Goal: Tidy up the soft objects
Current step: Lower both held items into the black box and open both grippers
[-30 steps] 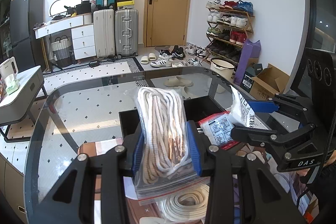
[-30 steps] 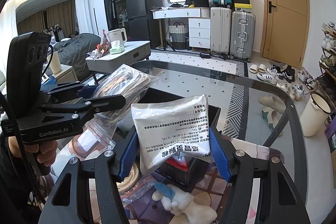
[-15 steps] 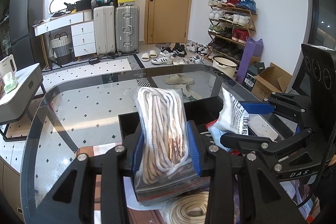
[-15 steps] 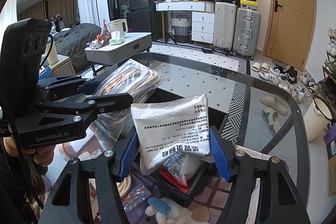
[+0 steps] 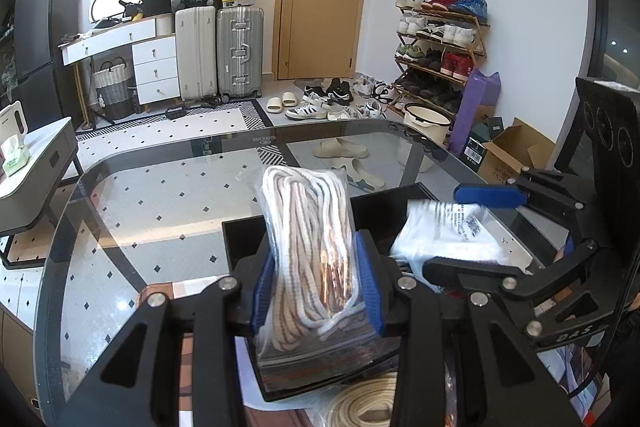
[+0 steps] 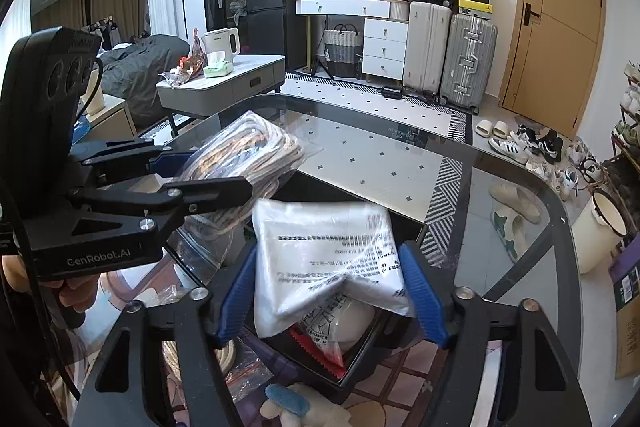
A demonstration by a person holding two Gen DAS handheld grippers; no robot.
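Closest to the left wrist camera, the left gripper (image 5: 316, 283) pinches a clear zip bag of coiled rope (image 5: 310, 239) between its blue pads, the bag standing upright above the near edge of the black bin (image 5: 244, 231). The rope inside looks soft and limp but bulky; the slick plastic could slide, so a grip across the middle of the coil, as here, seems safer than one on the loose flap below. Just beside it, the right gripper (image 6: 332, 291) clamps a white printed pouch (image 6: 324, 247) at both side edges, holding it over the bin's open mouth, where a small packet with a red serrated edge (image 6: 320, 347) already lies. The pouch appears light and crumply, creased where the pads squeeze it. Lower in the right wrist view, a white plush toy (image 6: 296, 413) rests on the patterned mat. Beyond the bin stretches the glass table (image 5: 160, 195), then suitcases (image 5: 220, 51) against the far wall.
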